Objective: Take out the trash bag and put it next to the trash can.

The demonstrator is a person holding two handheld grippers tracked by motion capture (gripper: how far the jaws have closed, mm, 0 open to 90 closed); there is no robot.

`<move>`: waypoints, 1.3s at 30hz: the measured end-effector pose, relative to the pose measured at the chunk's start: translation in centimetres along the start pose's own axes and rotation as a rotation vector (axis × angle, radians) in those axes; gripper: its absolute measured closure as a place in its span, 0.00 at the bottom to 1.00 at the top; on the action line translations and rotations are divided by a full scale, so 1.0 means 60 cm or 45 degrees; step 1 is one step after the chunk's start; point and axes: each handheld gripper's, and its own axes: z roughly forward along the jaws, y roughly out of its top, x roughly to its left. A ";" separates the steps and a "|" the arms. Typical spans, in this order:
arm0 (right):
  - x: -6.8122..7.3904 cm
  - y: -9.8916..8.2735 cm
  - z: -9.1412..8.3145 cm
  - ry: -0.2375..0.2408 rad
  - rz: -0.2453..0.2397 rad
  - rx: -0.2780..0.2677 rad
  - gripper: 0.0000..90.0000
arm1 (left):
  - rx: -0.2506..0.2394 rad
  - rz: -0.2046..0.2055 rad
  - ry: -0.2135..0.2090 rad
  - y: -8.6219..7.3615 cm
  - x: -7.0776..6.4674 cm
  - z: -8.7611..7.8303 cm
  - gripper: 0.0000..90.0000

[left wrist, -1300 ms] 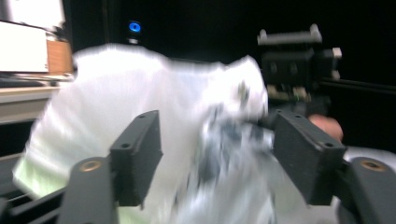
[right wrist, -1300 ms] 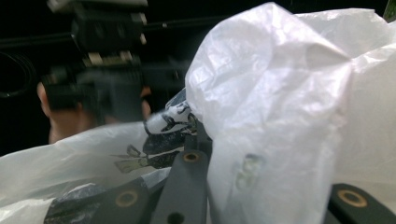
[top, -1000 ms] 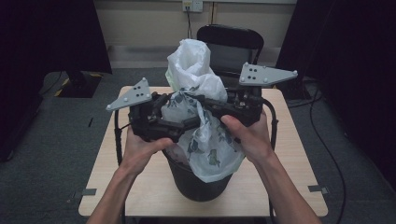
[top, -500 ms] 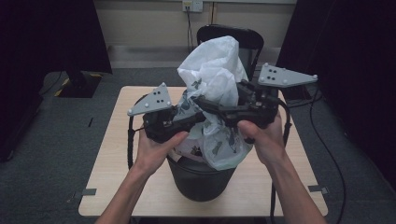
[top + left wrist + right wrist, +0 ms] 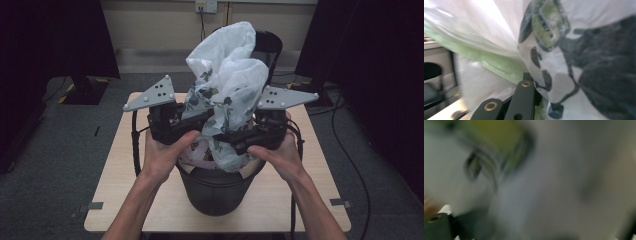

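Both grippers clamp the white printed bag above the black bin; left gripper left of it; right gripper right

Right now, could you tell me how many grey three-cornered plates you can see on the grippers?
2. One grey three-cornered plate tops the left gripper, left of the white printed plastic bag; the other tops the right gripper, right of the bag.
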 end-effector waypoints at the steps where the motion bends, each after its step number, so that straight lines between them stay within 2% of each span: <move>1: -0.001 0.000 0.004 0.000 0.000 -0.005 0.05 | -0.012 -0.001 -0.014 0.001 -0.001 0.000 0.97; 3: -0.005 -0.002 0.012 0.011 0.008 -0.001 0.03 | -0.021 -0.009 -0.028 0.002 -0.001 -0.003 0.97; 6: -0.012 -0.014 0.023 0.067 0.029 0.041 0.06 | -0.021 0.004 -0.042 0.002 0.000 -0.012 0.98; 8: -0.016 -0.024 0.030 0.116 0.026 0.057 0.17 | -0.013 0.001 -0.053 -0.002 0.000 -0.014 0.98; 9: -0.017 -0.027 0.032 0.120 0.025 0.052 0.20 | -0.008 0.008 -0.057 -0.004 0.001 -0.014 0.98; 10: -0.018 -0.028 0.033 0.136 0.030 0.053 0.29 | -0.009 0.000 -0.061 -0.005 0.001 -0.014 0.98; 12: -0.020 -0.026 0.030 0.166 0.007 0.035 0.54 | -0.015 0.000 -0.060 -0.006 0.004 -0.015 0.98; 13: -0.021 -0.024 0.030 0.177 0.022 0.040 0.61 | -0.012 0.005 -0.057 -0.006 0.004 -0.016 0.98; 16: -0.026 -0.021 0.025 0.181 0.008 0.045 0.78 | 0.013 0.031 -0.047 -0.009 0.001 -0.016 0.98; 19: -0.043 -0.026 0.020 0.178 0.065 0.003 0.89 | 0.038 0.045 -0.023 -0.014 0.000 -0.012 0.98; 21: -0.046 -0.026 0.018 0.154 0.088 -0.029 0.92 | 0.034 0.038 -0.025 -0.017 0.004 -0.011 0.98; 26: -0.049 -0.019 0.015 0.078 0.099 -0.067 0.94 | 0.043 0.039 0.000 -0.020 0.015 -0.012 0.96; 33: -0.046 0.001 0.012 0.014 0.096 -0.119 0.95 | 0.000 0.001 0.025 -0.018 0.025 -0.027 0.92; 36: -0.046 0.008 0.010 0.000 0.088 -0.124 0.95 | -0.021 -0.017 0.055 -0.015 0.025 -0.033 0.79; 39: -0.046 0.010 0.007 -0.018 0.083 -0.123 0.95 | -0.038 -0.014 0.102 -0.013 0.020 -0.038 0.59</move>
